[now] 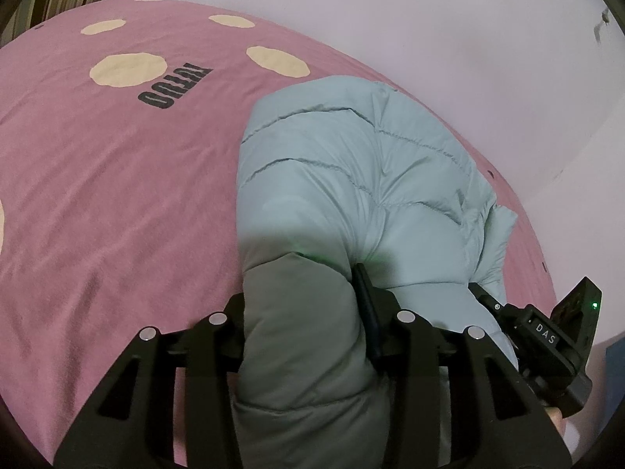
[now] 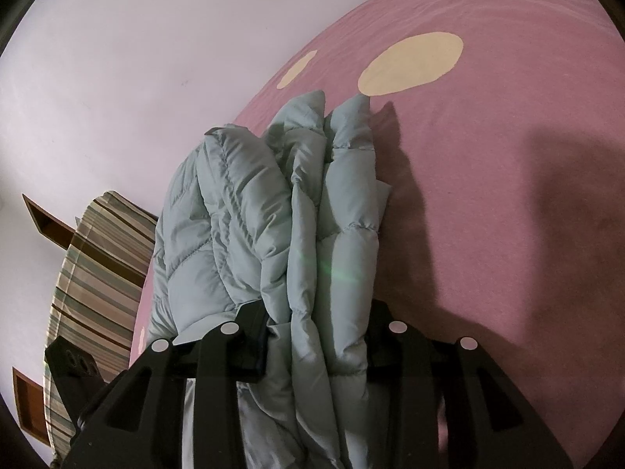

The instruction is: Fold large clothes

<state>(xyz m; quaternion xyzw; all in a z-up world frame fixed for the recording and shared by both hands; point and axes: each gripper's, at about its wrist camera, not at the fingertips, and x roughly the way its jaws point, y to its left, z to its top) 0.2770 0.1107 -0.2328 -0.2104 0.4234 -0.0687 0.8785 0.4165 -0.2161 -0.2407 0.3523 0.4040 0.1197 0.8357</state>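
Both claws grip a pale blue quilted puffer jacket lying folded on a pink bedspread with cream spots.

The left claw [image 1: 304,336] is clamped on a thick fold of the pale blue quilted puffer jacket [image 1: 351,179], the rest bulging ahead of its fingers over the pink bedspread with cream spots [image 1: 117,179]. The right claw [image 2: 316,332] pinches several stacked jacket layers [image 2: 273,203], which stretch ahead of it; a striped pillow [image 2: 97,265] lies to its left.
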